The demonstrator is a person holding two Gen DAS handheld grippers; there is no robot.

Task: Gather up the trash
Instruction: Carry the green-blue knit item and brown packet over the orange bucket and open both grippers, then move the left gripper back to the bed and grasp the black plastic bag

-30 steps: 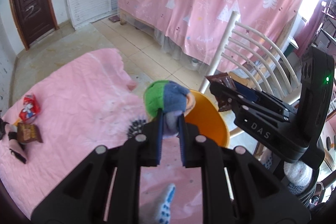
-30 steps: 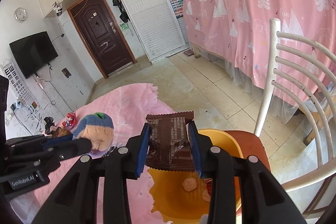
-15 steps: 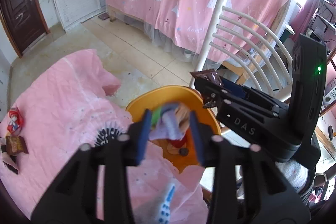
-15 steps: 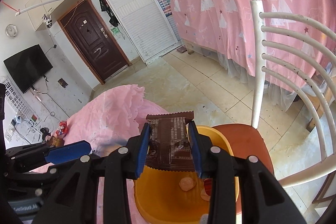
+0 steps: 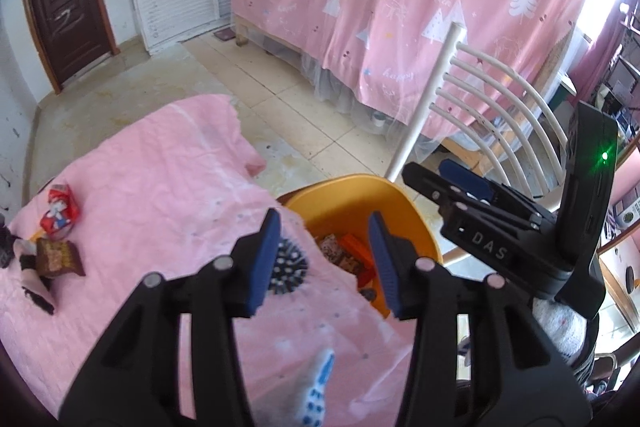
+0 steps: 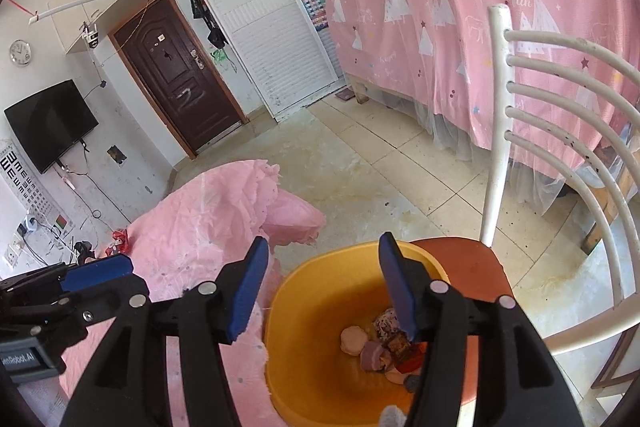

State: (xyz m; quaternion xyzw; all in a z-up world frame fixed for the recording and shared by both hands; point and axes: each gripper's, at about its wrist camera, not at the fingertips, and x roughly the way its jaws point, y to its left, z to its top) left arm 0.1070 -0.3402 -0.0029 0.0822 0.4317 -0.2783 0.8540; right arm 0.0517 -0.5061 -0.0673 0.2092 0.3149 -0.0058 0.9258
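Observation:
An orange bin [image 6: 316, 311] stands on a chair seat [image 6: 472, 263] beside the pink-covered table [image 5: 160, 195]; it also shows in the left wrist view [image 5: 360, 195]. Several pieces of trash [image 6: 384, 343] lie in its bottom. My right gripper [image 6: 324, 287] is open and empty above the bin. My left gripper [image 5: 324, 259] is open and empty over the bin's near rim. A red wrapper [image 5: 60, 211] and a brown wrapper [image 5: 58, 259] lie on the table's far left.
A black spiky brush [image 5: 286, 271] lies on the cloth by the bin. A white chair back [image 6: 560, 155] rises right of the bin. A pink-draped bed [image 5: 420, 7] stands behind. A blue-patterned item [image 5: 318, 383] lies on the cloth near me.
Both grippers have opened. The green-blue bundle left my left gripper and the brown wrapper left my right gripper; both are now out of my fingers and the bin holds more trash.

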